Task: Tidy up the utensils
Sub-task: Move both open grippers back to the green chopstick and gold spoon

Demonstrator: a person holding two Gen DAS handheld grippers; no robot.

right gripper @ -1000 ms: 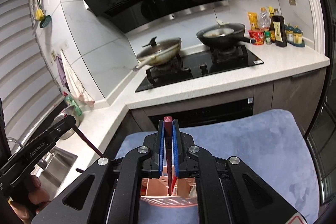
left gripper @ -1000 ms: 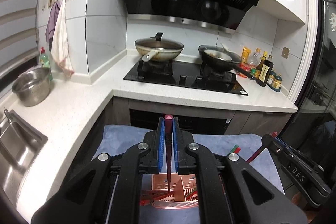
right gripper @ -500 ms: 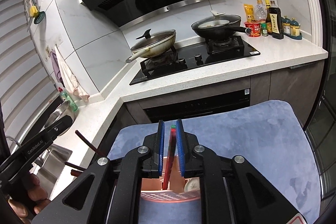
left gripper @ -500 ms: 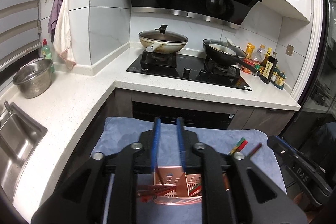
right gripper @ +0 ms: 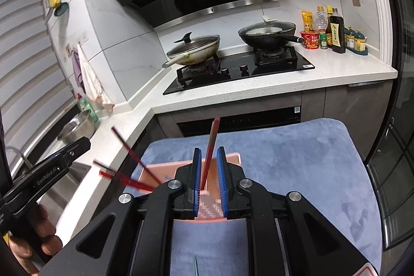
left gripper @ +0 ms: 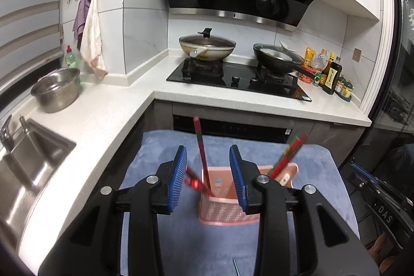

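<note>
Room: kitchen corner with a white surface [left gripper: 103, 115], a stove [left gripper: 240, 79] carrying two pans, and a sink [left gripper: 23, 167] at the left.
Work area: blue cloth [right gripper: 297, 154] spread in front, with a pink basket [left gripper: 227, 206] standing on it.
Hidden parts: the left hand-held gripper's arms cover the basket's sides in the left view; in the right view only the basket's rim and a strip of its lattice wall show between the right hand-held gripper's arms.
Hard to make out: a bundle of red chopsticks [right gripper: 129, 172] leaning out of the basket's left side is smeared by motion; a thin green tip [left gripper: 235, 268] at the bottom edge of the cloth is cut off, and I cannot tell what it is.
Left hand-held gripper [left gripper: 208, 172]: jaws spread wide, holding nothing, blue pads on either side of an upright red chopstick [left gripper: 201, 154] without touching it.
Right hand-held gripper [right gripper: 209, 172]: jaws narrowly parted; a red chopstick [right gripper: 211, 146] stands between the pads, and I cannot tell whether it touches either one.
Utensils: slim and red; the lower ends sit inside the basket, and another group [left gripper: 287, 157] with green tips leans out at its right corner.
</note>
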